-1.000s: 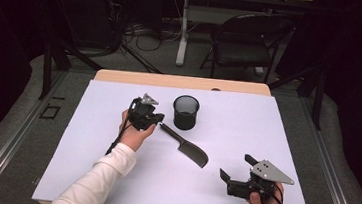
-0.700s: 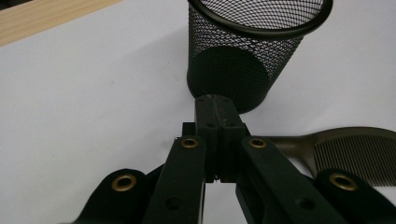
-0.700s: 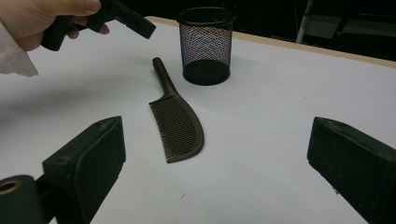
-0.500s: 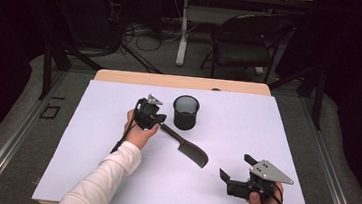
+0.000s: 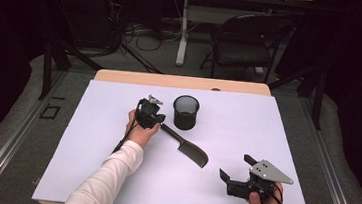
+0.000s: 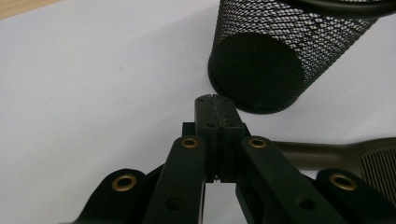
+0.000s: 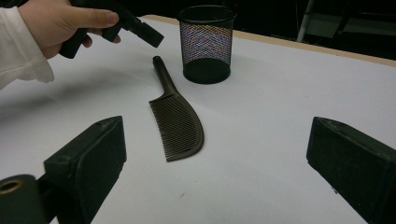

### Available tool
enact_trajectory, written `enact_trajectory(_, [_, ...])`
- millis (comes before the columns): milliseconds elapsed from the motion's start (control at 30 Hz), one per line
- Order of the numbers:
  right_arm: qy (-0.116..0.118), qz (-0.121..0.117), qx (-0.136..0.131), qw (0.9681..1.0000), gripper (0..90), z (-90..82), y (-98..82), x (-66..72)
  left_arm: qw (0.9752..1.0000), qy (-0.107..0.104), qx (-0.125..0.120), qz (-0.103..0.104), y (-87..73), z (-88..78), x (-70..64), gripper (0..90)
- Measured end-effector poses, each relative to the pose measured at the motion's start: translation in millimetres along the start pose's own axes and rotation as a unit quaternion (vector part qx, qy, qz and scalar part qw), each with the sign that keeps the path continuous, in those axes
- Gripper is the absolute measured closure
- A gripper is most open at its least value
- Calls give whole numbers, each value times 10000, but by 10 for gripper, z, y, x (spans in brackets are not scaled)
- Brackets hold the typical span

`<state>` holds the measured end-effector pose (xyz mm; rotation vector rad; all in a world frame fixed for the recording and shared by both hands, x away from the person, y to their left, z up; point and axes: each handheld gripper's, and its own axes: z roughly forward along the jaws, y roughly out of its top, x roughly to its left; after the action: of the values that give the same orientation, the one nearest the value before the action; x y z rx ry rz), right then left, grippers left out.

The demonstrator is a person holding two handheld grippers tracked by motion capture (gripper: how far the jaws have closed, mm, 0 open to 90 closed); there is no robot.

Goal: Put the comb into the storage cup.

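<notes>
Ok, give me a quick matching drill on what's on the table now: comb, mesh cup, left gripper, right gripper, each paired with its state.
Things:
1. comb
2. mesh cup
3. left gripper
4. right gripper

States:
A. jaws wide apart, nothing between them, near the table's front edge
B. standing upright, nothing inside
C. jaws shut, just above the end of the comb's handle
D. lying flat on the white table, handle toward the cup

Pairs: 1-D, 2-B, 3-C, 4-A
</notes>
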<state>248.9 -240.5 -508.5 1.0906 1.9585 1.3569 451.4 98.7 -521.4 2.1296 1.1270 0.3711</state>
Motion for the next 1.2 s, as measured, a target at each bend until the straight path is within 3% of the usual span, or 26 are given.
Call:
enact_trajectory(300, [14,2,15,10000,48,6,-2,9,9999,-10,48,-165,-7,126,46,900])
enact_trajectory(800, [62,-19,32,10000,53,19,-8,14,9997,-98,127,-183,1,257,25,900])
enact_trajectory(1133, [55,-19,19,10000,55,14,-9,5,9994,-117,317,-103,-29,291,29,900])
enact_trajectory(1200, [49,-15,21,10000,56,15,-9,5,9993,-181,338,-6,-30,286,11,900])
